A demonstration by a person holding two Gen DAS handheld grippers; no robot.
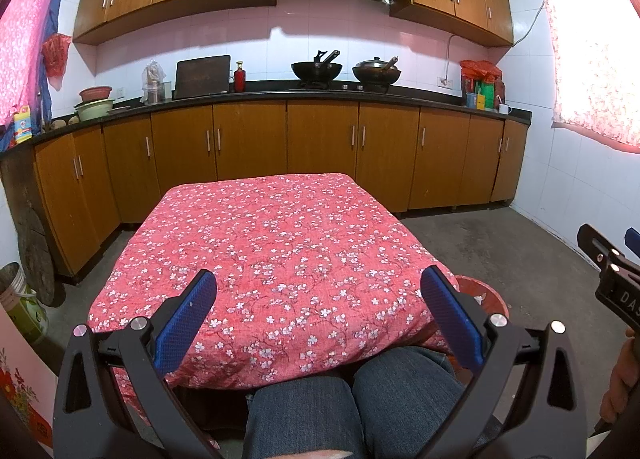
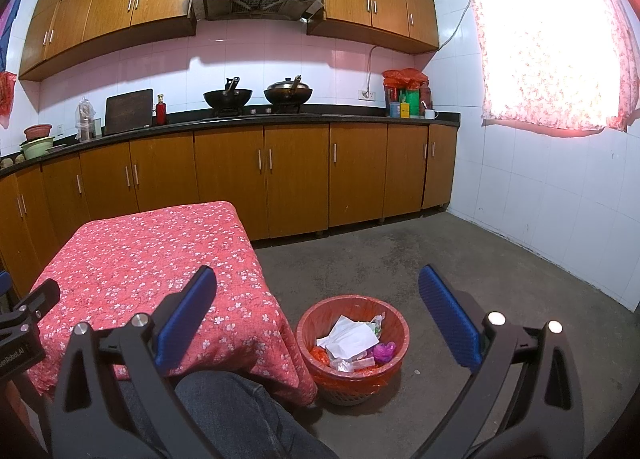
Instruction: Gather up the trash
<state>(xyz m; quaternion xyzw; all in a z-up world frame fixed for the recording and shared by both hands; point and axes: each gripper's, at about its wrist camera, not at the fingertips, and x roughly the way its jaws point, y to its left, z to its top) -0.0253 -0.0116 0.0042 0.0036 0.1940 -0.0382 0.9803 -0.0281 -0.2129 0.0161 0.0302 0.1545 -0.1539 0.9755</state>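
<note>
— Where is the trash?
— In the red wastebasket (image 2: 352, 343) on the concrete floor (image 2: 460, 271), just right of the counter's floral tablecloth (image 2: 152, 259): white crumpled paper (image 2: 350, 339), a purple wad (image 2: 385, 351), orange plastic scraps (image 2: 322, 355).
— And the fingers?
— The left gripper (image 1: 318, 315) hangs over the near part of the cloth, fingers wide, holding nothing. The right gripper (image 2: 318, 319) hovers above the basket, fingers equally wide and empty.
— Anything else near?
— The person's jeans-clad knees (image 1: 352, 399) sit under the cloth's near edge.
</note>
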